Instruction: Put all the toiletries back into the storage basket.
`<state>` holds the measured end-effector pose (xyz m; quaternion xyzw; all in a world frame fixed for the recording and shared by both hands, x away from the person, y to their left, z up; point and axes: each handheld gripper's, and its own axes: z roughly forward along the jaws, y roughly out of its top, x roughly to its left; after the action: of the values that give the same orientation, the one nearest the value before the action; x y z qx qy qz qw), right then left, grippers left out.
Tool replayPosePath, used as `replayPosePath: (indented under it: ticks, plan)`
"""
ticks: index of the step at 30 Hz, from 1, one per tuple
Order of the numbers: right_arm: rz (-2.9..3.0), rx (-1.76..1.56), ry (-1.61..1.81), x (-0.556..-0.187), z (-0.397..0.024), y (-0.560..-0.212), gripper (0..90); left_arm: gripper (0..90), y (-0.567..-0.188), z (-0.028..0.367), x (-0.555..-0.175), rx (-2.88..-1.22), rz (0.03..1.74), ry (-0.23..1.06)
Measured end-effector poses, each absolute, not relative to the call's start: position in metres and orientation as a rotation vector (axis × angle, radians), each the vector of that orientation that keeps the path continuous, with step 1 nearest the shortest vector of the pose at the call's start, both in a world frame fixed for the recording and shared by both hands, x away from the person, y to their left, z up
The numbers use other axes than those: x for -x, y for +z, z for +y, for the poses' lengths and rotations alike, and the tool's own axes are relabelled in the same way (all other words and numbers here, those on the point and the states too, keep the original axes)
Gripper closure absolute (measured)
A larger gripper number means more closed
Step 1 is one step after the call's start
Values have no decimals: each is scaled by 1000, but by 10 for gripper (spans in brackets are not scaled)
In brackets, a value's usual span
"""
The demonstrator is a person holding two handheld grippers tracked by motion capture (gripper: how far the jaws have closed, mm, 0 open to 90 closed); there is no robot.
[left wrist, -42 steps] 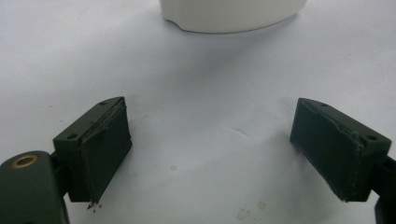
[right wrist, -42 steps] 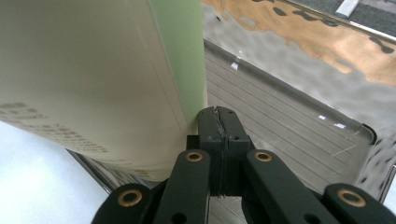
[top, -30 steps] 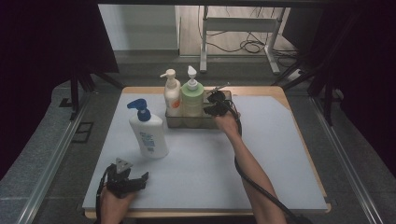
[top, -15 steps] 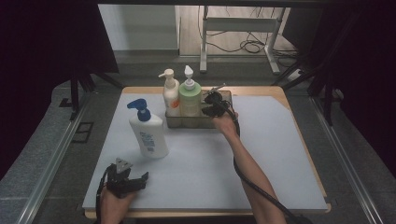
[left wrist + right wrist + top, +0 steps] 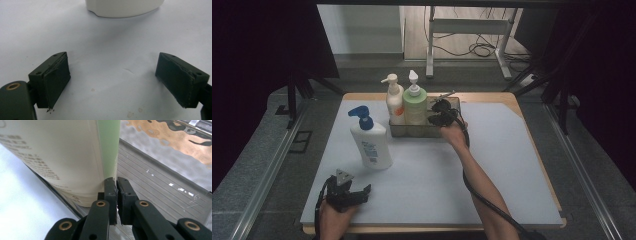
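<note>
At the centre of the high view, the right tongs [image 5: 441, 113] hang closed and empty inside the metal tray [image 5: 422, 131], just right of the green pump bottle [image 5: 415, 104] and the cream pump bottle [image 5: 395, 101]. At lower left, the left tongs [image 5: 349, 189] rest wide open on the counter [image 5: 512, 165]. The blue-capped white pump bottle [image 5: 371, 141] stands upright just above them, nearer the left hand.

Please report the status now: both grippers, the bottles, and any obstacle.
Left gripper open, low on mat. Right gripper shut, empty, inside tray beside green bottle. White blue-pump bottle stands outside tray. Nothing blocking.
</note>
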<state>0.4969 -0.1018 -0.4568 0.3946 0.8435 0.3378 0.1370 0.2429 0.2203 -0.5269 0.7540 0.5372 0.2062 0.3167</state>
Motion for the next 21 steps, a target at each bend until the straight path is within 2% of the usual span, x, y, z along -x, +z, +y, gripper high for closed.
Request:
replayPosePath:
  ticks: [13, 21]
  plan:
    - [2437, -1074, 1025, -488, -108, -444, 784, 117, -527, 220, -243, -1986, 1413, 544]
    - [2414, -1035, 1043, -480, -117, -434, 645, 117, -527, 220, -243, -1986, 1413, 544]
